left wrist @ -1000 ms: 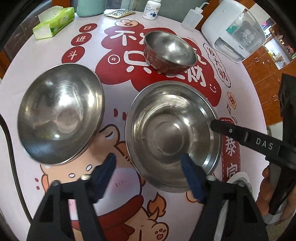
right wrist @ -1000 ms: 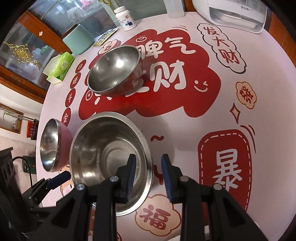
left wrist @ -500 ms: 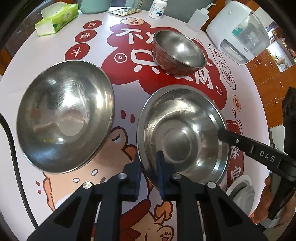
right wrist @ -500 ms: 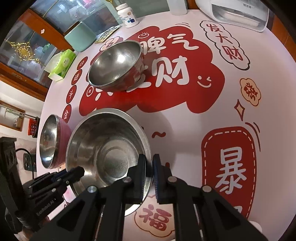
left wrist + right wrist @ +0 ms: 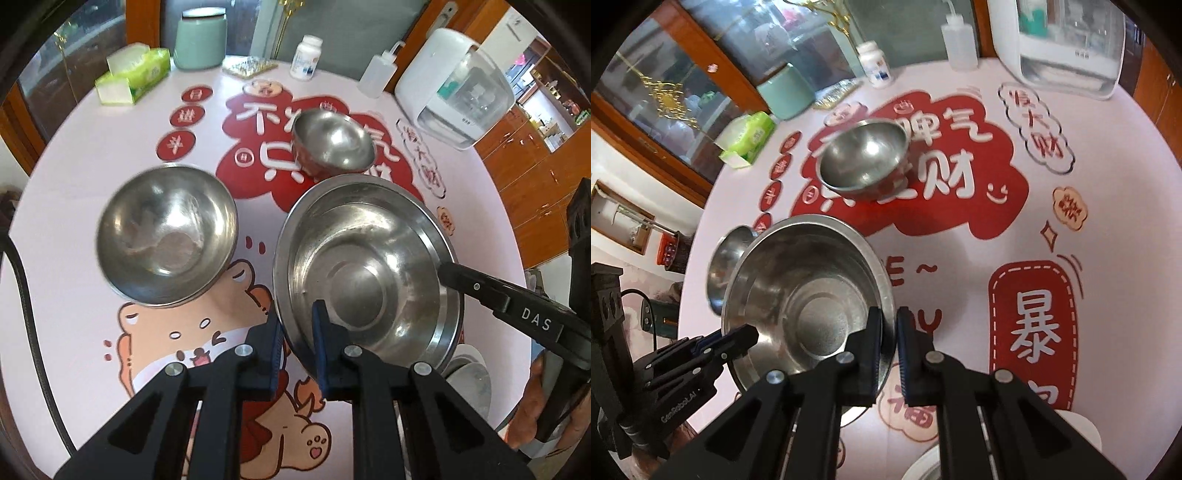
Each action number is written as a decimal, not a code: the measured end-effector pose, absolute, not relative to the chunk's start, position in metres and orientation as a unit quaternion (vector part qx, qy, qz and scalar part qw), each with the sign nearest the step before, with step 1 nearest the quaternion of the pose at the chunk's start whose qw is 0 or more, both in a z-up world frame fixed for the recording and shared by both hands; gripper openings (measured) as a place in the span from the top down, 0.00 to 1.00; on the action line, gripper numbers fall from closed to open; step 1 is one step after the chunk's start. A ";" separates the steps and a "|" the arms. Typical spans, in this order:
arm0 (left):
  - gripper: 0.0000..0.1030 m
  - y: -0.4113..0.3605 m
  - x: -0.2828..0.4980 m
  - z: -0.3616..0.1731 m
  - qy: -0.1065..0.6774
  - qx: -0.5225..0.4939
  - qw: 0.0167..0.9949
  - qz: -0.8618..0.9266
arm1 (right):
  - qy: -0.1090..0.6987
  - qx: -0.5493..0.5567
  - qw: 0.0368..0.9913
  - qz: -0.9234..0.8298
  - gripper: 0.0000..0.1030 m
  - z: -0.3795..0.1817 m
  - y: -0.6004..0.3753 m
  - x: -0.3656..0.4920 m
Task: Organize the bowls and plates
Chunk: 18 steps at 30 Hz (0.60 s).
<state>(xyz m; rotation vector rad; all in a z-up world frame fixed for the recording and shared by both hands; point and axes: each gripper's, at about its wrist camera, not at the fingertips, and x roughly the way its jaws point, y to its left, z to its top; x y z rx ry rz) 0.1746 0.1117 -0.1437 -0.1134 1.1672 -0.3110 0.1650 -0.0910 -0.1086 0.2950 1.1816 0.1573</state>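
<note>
With both grippers clamped on it, the large steel basin (image 5: 369, 273) hangs over the printed tablecloth (image 5: 92, 177). Left gripper (image 5: 299, 347) pinches the near rim — one finger inside, one outside. Right gripper (image 5: 889, 345) pinches the opposite rim likewise. Medium steel bowl (image 5: 166, 232) sits on the cloth just left of the basin; small bowl (image 5: 332, 142) stands beyond it — neither touched.

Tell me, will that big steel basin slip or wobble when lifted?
Probably stiff, since the basin looks like polished steel. It may slip: both grippers pinch only its thin rim. Opposite grips should limit tipping.
</note>
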 end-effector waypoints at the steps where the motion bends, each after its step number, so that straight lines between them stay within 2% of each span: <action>1: 0.87 0.112 0.170 -0.138 0.543 -0.051 0.825 -0.146 | 0.549 0.137 0.821 0.076 0.92 -0.102 -0.091 0.162; 9: 0.87 0.122 0.128 -0.096 0.505 -0.043 0.851 -0.135 | 0.519 0.128 0.840 0.098 0.92 -0.063 -0.083 0.129; 18: 0.87 0.145 0.085 -0.085 0.497 -0.043 0.859 -0.110 | 0.517 0.112 0.839 0.131 0.91 -0.051 -0.060 0.091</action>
